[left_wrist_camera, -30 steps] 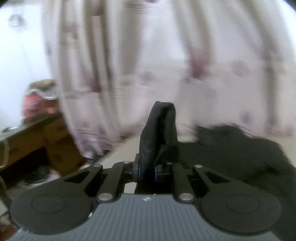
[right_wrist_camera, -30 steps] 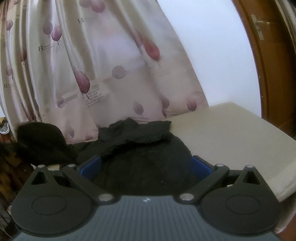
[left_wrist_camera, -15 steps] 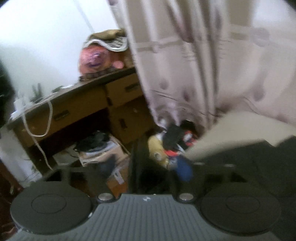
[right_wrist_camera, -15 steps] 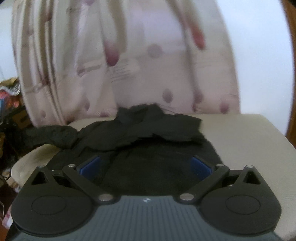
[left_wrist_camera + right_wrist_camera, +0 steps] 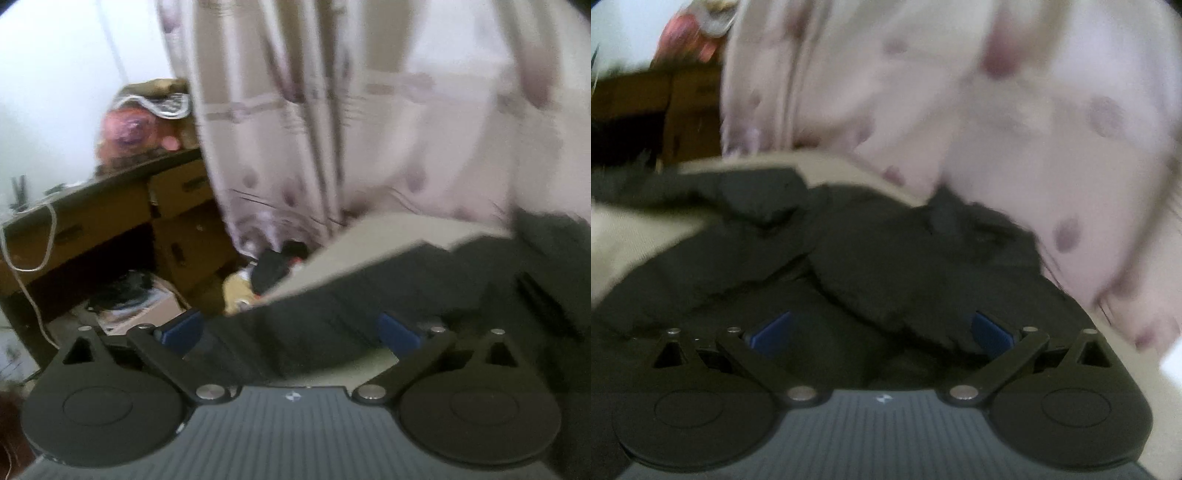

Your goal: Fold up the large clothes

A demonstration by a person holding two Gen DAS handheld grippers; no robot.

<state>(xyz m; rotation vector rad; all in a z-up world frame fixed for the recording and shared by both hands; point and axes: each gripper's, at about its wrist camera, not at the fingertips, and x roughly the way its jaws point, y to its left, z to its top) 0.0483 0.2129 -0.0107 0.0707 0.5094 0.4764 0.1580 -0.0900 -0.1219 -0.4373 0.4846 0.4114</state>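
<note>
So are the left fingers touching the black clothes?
Cannot tell. In the left wrist view the left gripper has just opened wide; the black garment shows between its fingers, but blur hides any gap or contact.

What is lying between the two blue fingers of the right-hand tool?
In the right wrist view, the black garment lies spread between the fingers, which stand wide apart and do not pinch it.

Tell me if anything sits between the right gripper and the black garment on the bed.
Nothing visible does. The right gripper hangs open directly over the black garment, which lies rumpled on the beige bed. The patterned curtain hangs behind, out of the way.
</note>
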